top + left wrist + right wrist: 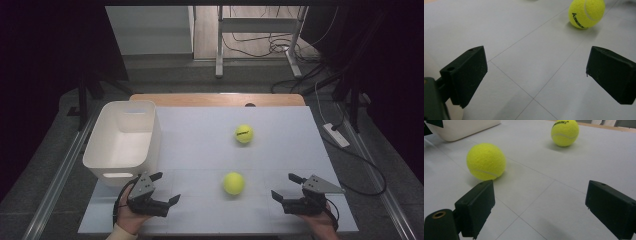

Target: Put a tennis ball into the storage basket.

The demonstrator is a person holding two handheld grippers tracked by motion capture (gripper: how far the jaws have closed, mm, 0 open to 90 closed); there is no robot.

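Hovering wide-jawed, left gripper (162,189) and right gripper (284,187) flanking lower-centre tennis ball (233,183), probably needing closing-in before binning into upper-left white tub (102,150).

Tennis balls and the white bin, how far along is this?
Nothing looks done: the white bin seems empty. Both tennis balls, near and far, lie on the table. Left hand-held gripper and right hand-held gripper are open, holding nothing. Both balls remain.

Even overhead light brightens the white table (200,150), while the room's edges fall dark. The tennis balls (486,161) cast soft shadows. Both gripper views look slightly soft, perhaps from close focus.
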